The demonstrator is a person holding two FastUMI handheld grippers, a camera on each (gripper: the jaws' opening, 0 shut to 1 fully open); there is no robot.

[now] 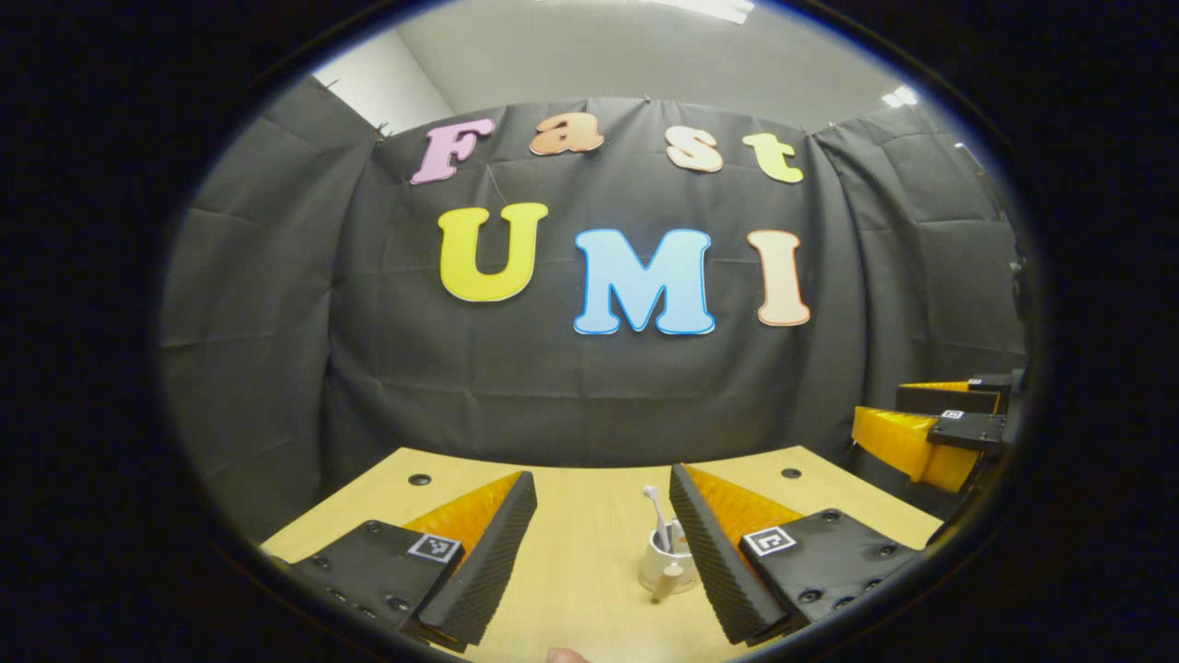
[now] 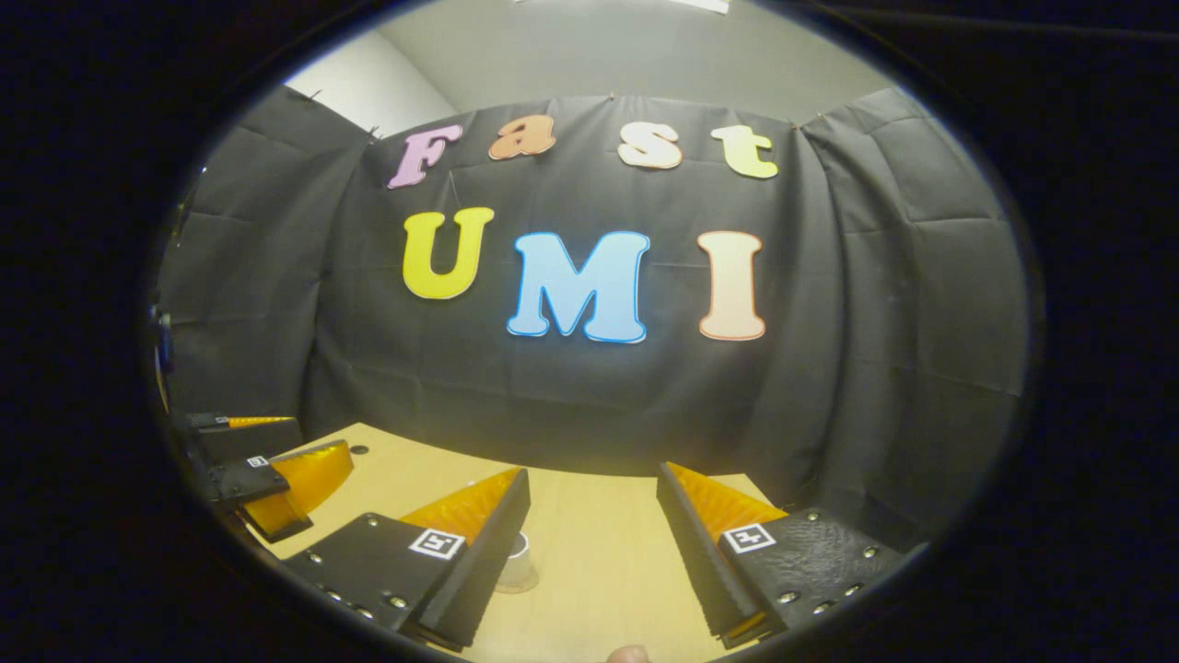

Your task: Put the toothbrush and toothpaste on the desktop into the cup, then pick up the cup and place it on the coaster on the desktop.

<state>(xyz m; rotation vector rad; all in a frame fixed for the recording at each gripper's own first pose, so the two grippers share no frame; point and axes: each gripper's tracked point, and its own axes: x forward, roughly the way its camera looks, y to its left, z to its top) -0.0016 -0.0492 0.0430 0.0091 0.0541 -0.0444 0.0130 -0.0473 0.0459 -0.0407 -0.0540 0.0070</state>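
While both grippers hang apart above the wooden bench (image 1: 589, 516), I read the loading as done: the white cup (image 1: 665, 564) stands upright on the bench with the toothbrush (image 1: 656, 517) poking out of its mouth and what I take to be the toothpaste (image 1: 669, 582), cap end up, leaning at its rim. The left gripper (image 1: 603, 562) is spread wide and grasps nothing; the cup sits just beside its right finger, not centred between the two. The right gripper (image 2: 589, 552) is spread too, released, with nothing between its fingers.

So the step in hand, as I judge it, is lifting the cup. I want the cup centred between the fingers first, then a squeeze on the wall below the rim, keeping it level so the toothbrush doesn't tip out.

Left gripper view gives me the cup's contents and the other gripper off at the right edge. Right gripper view gives me the cup (image 2: 516, 562) half hidden behind its left finger, contents masked. I can't pick out the coaster.
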